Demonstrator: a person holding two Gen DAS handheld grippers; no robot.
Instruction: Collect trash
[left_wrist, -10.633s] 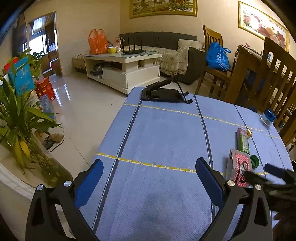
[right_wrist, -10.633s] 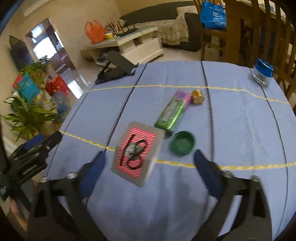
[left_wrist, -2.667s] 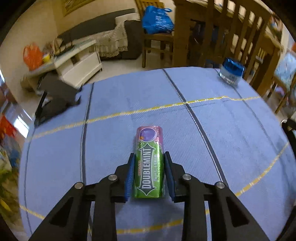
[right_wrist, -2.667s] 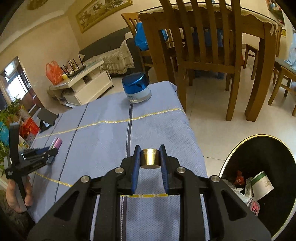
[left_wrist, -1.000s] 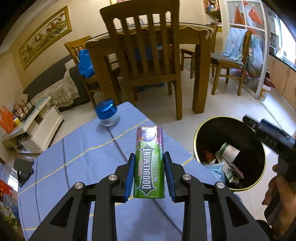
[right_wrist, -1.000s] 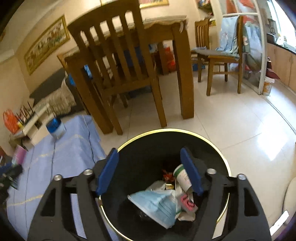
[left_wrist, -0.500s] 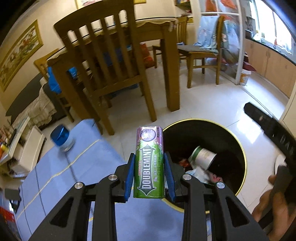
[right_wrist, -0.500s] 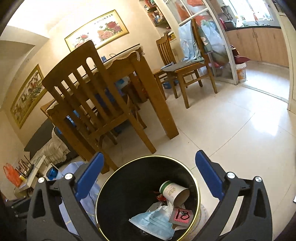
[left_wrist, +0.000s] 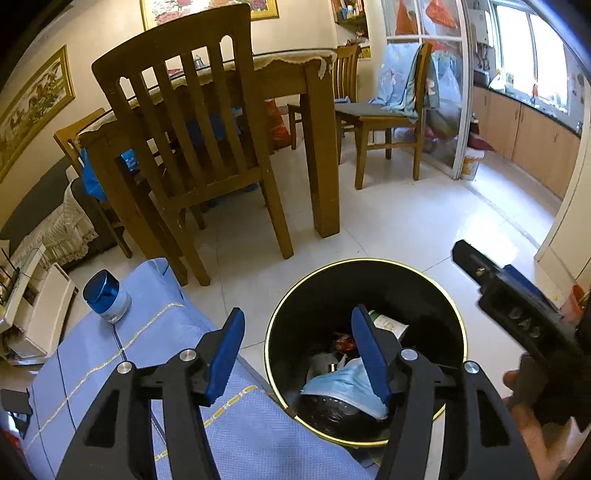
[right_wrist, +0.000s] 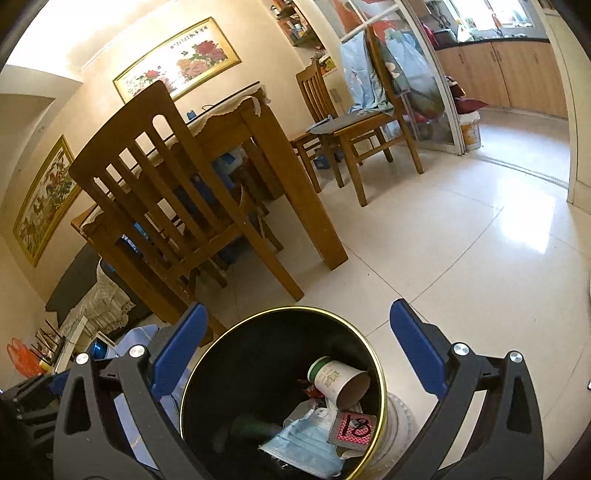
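Left wrist view: the left gripper (left_wrist: 297, 349) is held wide apart and empty above the trash bin (left_wrist: 448, 306) at lower centre. The right gripper (right_wrist: 299, 332) is likewise spread, empty, over the bin, where trash (right_wrist: 352, 428) is seen.

Daylight pours in from the kitchen window (left_wrist: 524, 70), glaring off the floor tiles (right_wrist: 524, 221). The trash bin (left_wrist: 452, 314) interior stays dark. Fisheye bends the edges; corners go black, focus holds.

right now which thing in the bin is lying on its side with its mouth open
The paper cup, tipped over atop the trash; the blue face mask and red card lie flat.
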